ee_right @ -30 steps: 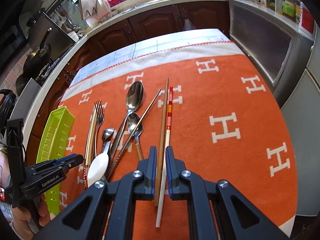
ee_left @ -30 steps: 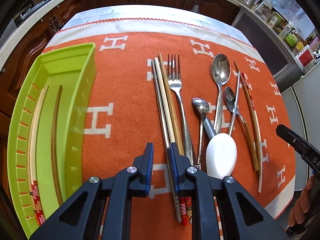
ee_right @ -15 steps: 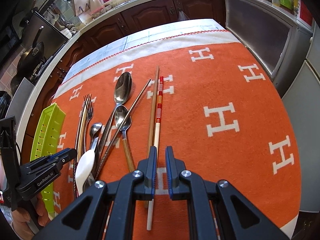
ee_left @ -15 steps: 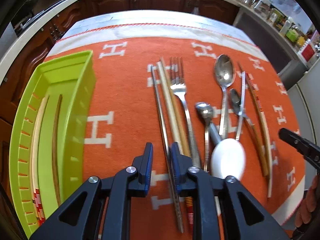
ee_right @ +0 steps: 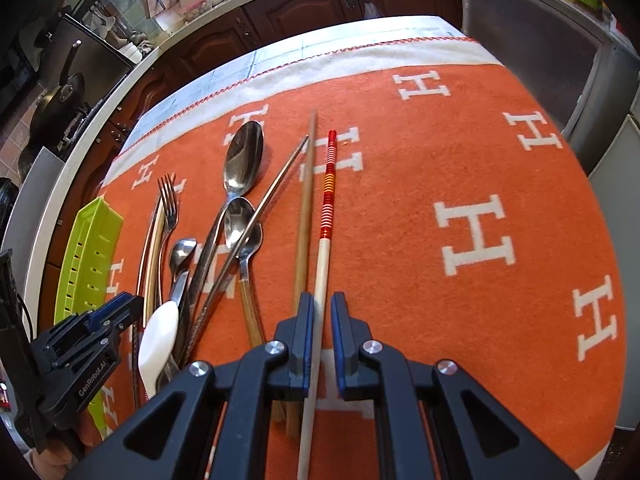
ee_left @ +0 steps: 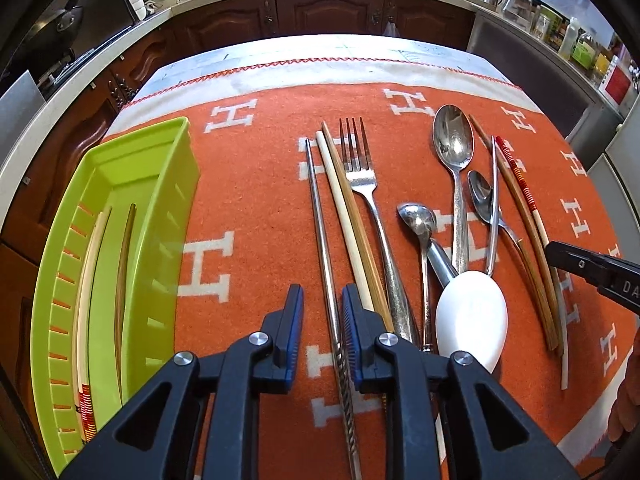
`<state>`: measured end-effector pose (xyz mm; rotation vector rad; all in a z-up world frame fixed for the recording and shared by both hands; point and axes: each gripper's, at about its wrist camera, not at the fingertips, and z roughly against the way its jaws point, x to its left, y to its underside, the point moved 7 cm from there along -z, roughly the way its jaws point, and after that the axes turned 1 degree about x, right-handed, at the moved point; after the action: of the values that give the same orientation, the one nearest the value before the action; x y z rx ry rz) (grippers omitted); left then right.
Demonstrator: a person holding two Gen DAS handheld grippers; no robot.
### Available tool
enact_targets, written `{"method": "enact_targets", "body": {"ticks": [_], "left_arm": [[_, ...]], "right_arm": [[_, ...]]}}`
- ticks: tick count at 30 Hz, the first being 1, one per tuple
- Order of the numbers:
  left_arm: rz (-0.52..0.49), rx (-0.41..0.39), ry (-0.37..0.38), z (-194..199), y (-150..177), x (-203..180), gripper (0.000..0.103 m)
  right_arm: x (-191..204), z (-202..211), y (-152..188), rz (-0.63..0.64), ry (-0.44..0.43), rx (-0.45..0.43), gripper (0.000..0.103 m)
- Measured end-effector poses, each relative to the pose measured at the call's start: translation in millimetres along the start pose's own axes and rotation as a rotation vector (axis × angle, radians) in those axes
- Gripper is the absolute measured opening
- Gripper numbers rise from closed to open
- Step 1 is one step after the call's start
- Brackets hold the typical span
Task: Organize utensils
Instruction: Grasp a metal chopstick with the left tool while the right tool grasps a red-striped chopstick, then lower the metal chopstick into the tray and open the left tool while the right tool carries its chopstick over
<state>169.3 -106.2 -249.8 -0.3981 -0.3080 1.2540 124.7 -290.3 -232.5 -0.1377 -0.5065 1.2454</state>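
Covering the worktop, an orange blanket (ee_left: 256, 208) patterned with white H letters is seen under all the utensils. A lime-green tray (ee_left: 120, 240) is set along its left side, and two chopsticks are laid lengthwise in it. A white ceramic spoon (ee_left: 472, 316) is rested over the handles of the metal spoons. A fork (ee_left: 362, 168) is laid beside a pale chopstick and a brown one. The left tongs (ee_left: 322, 320) are held slightly apart, with a metal chopstick (ee_left: 320, 224) lying between the blue pads, not pressed. The right tongs (ee_right: 320, 328) are likewise held narrowly apart around a red-banded chopstick (ee_right: 326, 240); whether it is touched cannot be told.
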Motion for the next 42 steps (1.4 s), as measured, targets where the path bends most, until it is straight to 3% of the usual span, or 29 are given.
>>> {"method": "enact_targets", "body": {"ticks": [5, 9, 11, 16, 20, 24, 28, 33, 37, 42], "left_arm": [[-0.001, -0.01, -0.007, 0, 0, -3, 0.017], [-0.004, -0.016, 0.019, 1, 1, -6, 0.005], [-0.004, -0.02, 0.024, 2, 1, -6, 0.004], [0.04, -0.016, 0.082, 7, 5, 2, 0.003], [0.05, -0.048, 0.093, 25, 5, 10, 0.003], [0.039, -0.097, 0.099, 57, 6, 14, 0.003], [0.04, -0.142, 0.094, 92, 8, 28, 0.003], [0.052, -0.185, 0.02, 126, 14, 70, 0.003], [0.063, -0.2, -0.06, 136, 16, 108, 0.003], [0.085, -0.189, -0.079, 134, 19, 139, 0.003]], "right_arm": [[8, -4, -3, 0.055, 0.064, -0.004, 0.009], [14, -6, -7, 0.096, 0.112, -0.009, 0.009], [13, -7, -8, 0.085, 0.113, -0.005, 0.008], [1, 0, -6, -0.046, 0.032, 0.018, 0.005], [-4, 18, 0, -0.084, 0.023, -0.005, 0.005], [6, 41, 7, -0.109, -0.042, -0.022, 0.005], [37, 61, 9, -0.078, -0.13, -0.015, 0.005], [102, 80, 13, 0.032, -0.239, 0.002, 0.005], [159, 83, 14, 0.119, -0.3, 0.018, 0.005], [222, 73, 15, 0.172, -0.351, 0.06, 0.005]]}}
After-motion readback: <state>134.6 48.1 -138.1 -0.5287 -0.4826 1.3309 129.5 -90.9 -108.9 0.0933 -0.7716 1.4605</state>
